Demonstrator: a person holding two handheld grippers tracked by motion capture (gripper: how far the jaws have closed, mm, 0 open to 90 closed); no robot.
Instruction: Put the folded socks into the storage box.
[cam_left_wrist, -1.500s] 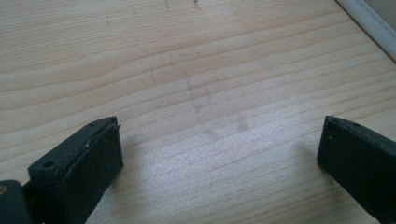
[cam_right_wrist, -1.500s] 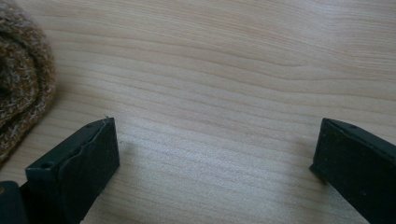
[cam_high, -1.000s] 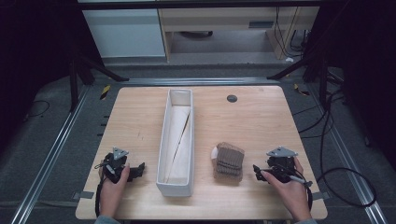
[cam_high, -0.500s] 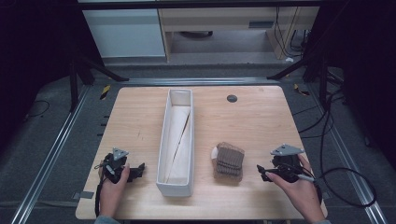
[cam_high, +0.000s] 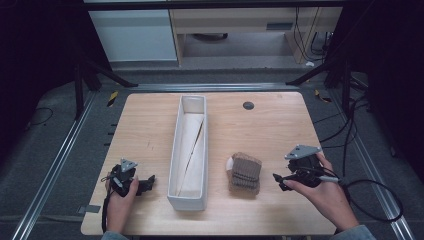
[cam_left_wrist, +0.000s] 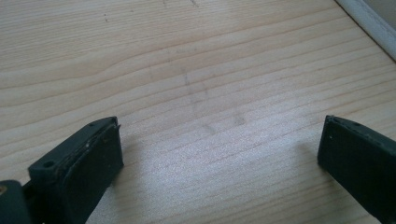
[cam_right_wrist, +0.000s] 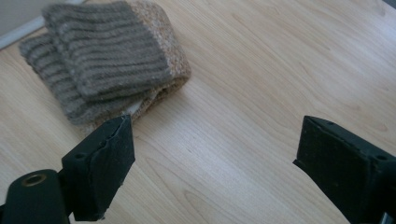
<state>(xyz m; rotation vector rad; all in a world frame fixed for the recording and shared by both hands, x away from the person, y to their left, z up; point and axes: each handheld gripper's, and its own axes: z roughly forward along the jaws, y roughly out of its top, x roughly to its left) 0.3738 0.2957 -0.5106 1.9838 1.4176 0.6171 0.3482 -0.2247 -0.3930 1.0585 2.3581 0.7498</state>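
Knitted brown-grey socks, folded into a small stack, lie flat on the wooden tabletop just right of the long white tray. The tray runs lengthwise down the middle of the tabletop and appears to hold only a pale liner or sheet; the socks are outside it.

Right gripper: held low over the tabletop to the right of the socks, near but not touching. Jaws stand wide apart with nothing between them. In the right gripper view the socks sit ahead and to the left of the gap, ribbed cuff uppermost.

Left gripper: held low at the near left, just beside the tray's left wall. Jaws likewise spread wide and empty over bare wood.

Assessment: the step in hand appears to be the right gripper's approach to the socks, most likely to move them into the tray.

Recommendations for a sound grasp:
- Swing the jaws toward the stack until it sits centred in the gap, not off one jaw
- Come in low so the lower jaw slides under the whole fold; catching only the top layer would let the stack unfold on lifting
- Close across the ribbed cuff, where the layers are thickest
- Left gripper may steady the tray wall if it shifts
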